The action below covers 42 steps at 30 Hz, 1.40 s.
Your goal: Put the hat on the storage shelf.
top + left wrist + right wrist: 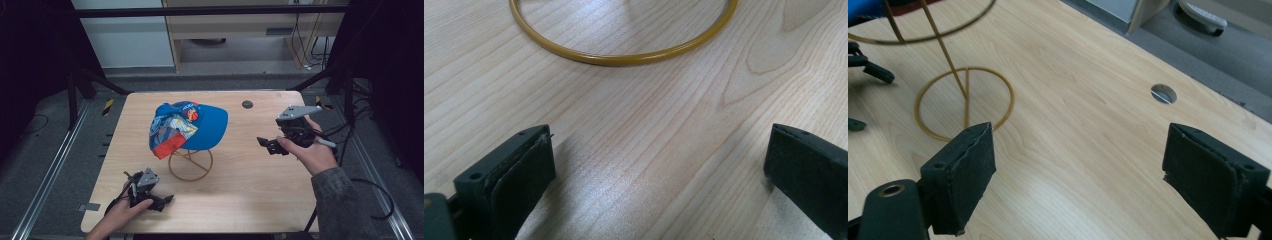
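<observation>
Approach step: cap (189, 127) sits on the wire stand (190, 164); your right gripper (270, 145), right of the stand, and left gripper (165, 201), near its base, hold jaws apart, empty (next, close on the cap).

The right claw (1078, 175) has its two black jaws standing wide apart, with nothing between them, above the light wooden counter (1073, 125). Far on the left stands a gold wire stand (965, 102); its round base ring lies flat on the counter, and a thin rod rises from it to a bigger ring at the top edge. On the far right, a small round hole (1164, 93) sits in the counter near its edge.
</observation>
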Each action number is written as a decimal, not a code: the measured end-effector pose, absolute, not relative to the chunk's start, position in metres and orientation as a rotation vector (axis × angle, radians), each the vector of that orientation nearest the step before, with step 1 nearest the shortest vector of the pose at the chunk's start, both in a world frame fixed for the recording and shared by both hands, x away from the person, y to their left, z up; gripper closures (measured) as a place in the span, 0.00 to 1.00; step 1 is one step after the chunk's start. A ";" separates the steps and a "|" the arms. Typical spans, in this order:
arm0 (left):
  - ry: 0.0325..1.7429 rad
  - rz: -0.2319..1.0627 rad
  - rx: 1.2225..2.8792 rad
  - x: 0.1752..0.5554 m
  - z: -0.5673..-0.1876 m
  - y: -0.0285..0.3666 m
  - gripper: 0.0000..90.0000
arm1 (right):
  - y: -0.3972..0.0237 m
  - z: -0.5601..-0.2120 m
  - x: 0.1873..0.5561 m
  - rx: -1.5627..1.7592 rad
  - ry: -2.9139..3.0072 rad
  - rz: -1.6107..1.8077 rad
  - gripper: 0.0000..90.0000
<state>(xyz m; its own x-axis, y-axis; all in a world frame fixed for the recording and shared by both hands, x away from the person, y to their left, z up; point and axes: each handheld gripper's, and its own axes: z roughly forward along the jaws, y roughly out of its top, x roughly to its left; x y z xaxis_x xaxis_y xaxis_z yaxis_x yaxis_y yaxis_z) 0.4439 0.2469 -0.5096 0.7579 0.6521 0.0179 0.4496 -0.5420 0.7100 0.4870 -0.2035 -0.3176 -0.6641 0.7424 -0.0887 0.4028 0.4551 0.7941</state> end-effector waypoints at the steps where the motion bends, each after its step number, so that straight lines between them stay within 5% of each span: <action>1: 0.820 0.365 2.237 0.444 -0.510 0.247 0.00 | -0.208 -0.322 0.485 0.968 2.269 1.087 0.15; 21: 0.820 0.368 2.238 0.444 -0.510 0.247 0.00 | -0.249 -0.405 0.478 1.163 2.246 1.035 0.15; 42: 0.820 0.368 2.238 0.444 -0.510 0.247 0.00 | -0.225 -0.490 0.488 1.293 2.303 0.986 0.14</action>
<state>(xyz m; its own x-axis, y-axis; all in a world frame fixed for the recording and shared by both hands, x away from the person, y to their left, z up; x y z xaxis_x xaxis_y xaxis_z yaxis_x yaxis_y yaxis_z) 0.4438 0.2469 -0.5095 0.7577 0.6523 0.0202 0.4490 -0.5435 0.7092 0.4883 -0.2247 -0.4897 -0.5384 0.8410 0.0532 0.6190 0.3519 0.7021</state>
